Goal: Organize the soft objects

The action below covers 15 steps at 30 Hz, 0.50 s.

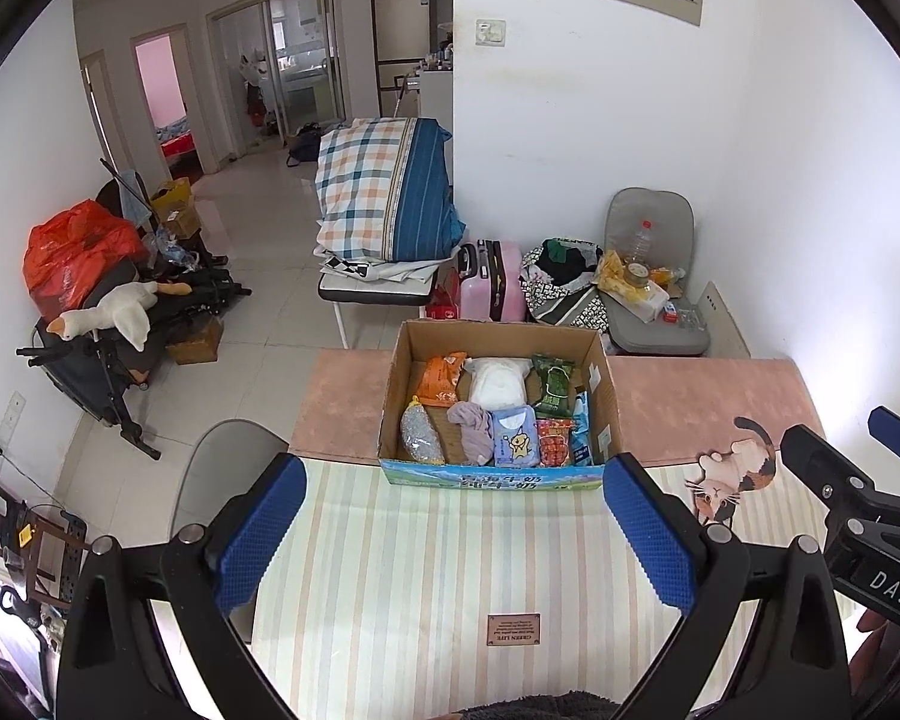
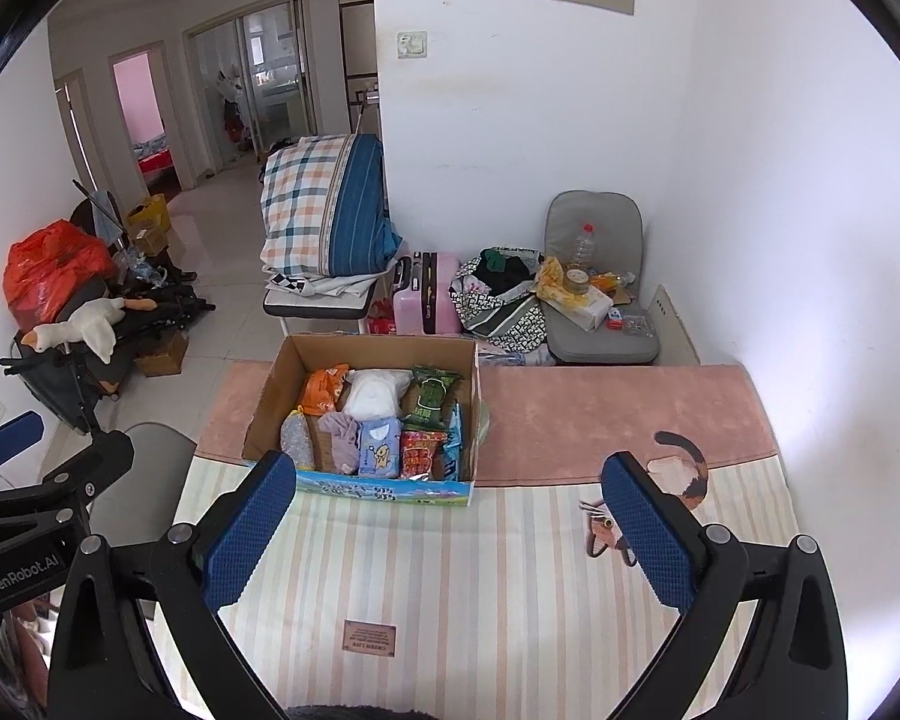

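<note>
In the left wrist view, the left gripper (image 1: 455, 534) is seen with its blue-padded fingers (image 1: 264, 534) spread wide and nothing between them, held above the striped cloth (image 1: 438, 570) that covers the near part of the desk (image 1: 708, 396). In the right wrist view, the right gripper (image 2: 444, 534) is likewise spread apart and empty, with one of its fingers (image 2: 648, 534) lying over a cat figure (image 2: 681, 474) printed on the cloth.

Beyond the fingers, an open cardboard box (image 1: 606, 396) is set at the centre of the left view, where the striped cloth meets the pink surface. Inside it, soft items are packed side by side: an orange packet (image 1: 443, 379) at the upper left, a white bundle (image 1: 498, 383) beside it, a green packet (image 1: 551, 383) at the upper right, a purple cloth (image 1: 474, 427) in the lower middle, and a blue tissue pack (image 1: 515, 443) just right of it.

At the left of the frame, a plush goose (image 1: 111, 315) is seen lying on dark equipment, well apart from the desk.
</note>
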{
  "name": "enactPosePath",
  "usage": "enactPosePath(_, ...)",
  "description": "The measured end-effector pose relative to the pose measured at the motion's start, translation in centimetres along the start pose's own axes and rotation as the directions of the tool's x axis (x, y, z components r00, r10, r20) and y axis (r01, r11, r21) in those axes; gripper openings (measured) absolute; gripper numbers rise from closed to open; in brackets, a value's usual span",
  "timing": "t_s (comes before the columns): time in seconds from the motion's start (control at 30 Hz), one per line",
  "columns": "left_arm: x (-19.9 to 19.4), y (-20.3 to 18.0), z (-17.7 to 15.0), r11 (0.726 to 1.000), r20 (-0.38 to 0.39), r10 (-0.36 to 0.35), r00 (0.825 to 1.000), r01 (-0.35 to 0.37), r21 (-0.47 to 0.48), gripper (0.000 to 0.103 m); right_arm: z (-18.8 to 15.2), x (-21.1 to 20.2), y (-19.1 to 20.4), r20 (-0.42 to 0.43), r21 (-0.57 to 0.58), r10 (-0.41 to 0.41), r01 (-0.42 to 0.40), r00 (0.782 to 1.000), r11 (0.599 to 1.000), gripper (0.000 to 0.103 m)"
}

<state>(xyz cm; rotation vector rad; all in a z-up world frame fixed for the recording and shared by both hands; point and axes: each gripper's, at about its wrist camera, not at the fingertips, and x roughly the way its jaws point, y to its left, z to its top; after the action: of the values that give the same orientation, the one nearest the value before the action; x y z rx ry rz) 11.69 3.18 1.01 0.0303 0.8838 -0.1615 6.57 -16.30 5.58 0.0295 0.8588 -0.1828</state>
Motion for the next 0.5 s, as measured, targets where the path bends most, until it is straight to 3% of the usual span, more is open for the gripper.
enactPosePath(0.5, 0.1, -0.22, 0.19, 1.0, 0.01, 0.006, 1.0, -0.006, 0.003, 0.102, 0.05, 0.14, -0.2, 0.012, 0.003, -0.02, 0.02, 1.0, 1.0, 0.103)
